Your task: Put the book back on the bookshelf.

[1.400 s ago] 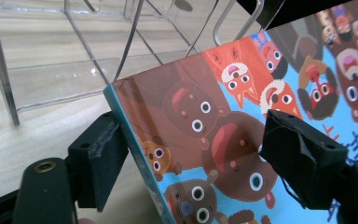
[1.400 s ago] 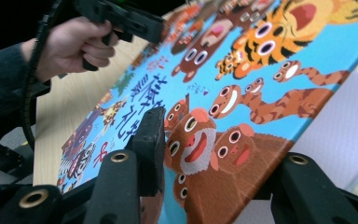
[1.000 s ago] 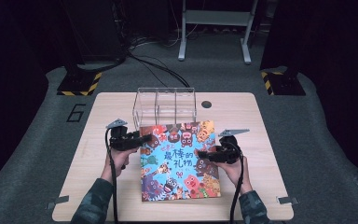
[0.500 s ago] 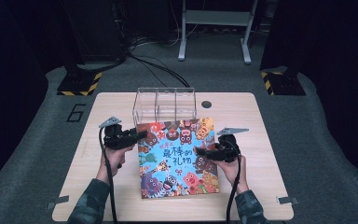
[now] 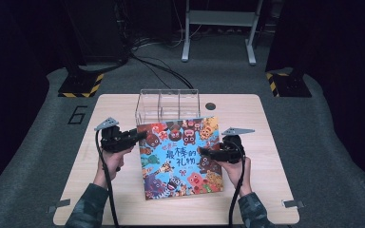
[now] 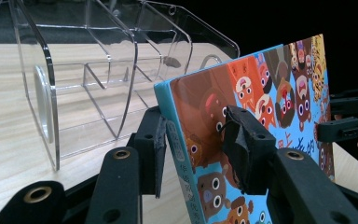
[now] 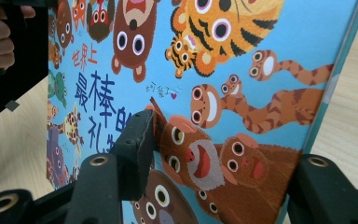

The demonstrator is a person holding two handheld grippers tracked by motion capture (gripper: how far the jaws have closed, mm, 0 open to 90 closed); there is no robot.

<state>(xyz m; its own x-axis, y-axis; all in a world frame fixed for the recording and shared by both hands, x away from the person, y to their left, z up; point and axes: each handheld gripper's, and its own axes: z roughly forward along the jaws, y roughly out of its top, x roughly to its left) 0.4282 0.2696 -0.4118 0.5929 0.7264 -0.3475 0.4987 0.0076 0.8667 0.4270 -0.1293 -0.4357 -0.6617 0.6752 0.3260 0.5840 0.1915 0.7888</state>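
Note:
A colourful picture book (image 5: 180, 156) with cartoon animals on a blue cover is held between both grippers, tilted up off the wooden table (image 5: 266, 190). My left gripper (image 5: 140, 137) takes it at the left, spine edge. In the left gripper view the spine of the book (image 6: 261, 84) sits between the jaws of the left gripper (image 6: 196, 140), which have just been closing, and both pads press on it. My right gripper (image 5: 204, 153) holds the right edge. In the right gripper view one jaw of the right gripper (image 7: 233, 158) lies on the cover of the book (image 7: 242, 56) and the other behind its edge.
A clear acrylic organiser (image 5: 167, 102) with several upright dividers stands just behind the book's far edge, close to the left gripper (image 6: 98, 84). A small dark hole (image 5: 211, 106) marks the table near it. Bare tabletop lies left and right of the hands.
The left gripper has risen slightly and drifted left, its jaws narrowing on the book's spine edge. The book's far edge has come up toward the organiser. The right hand has stayed put.

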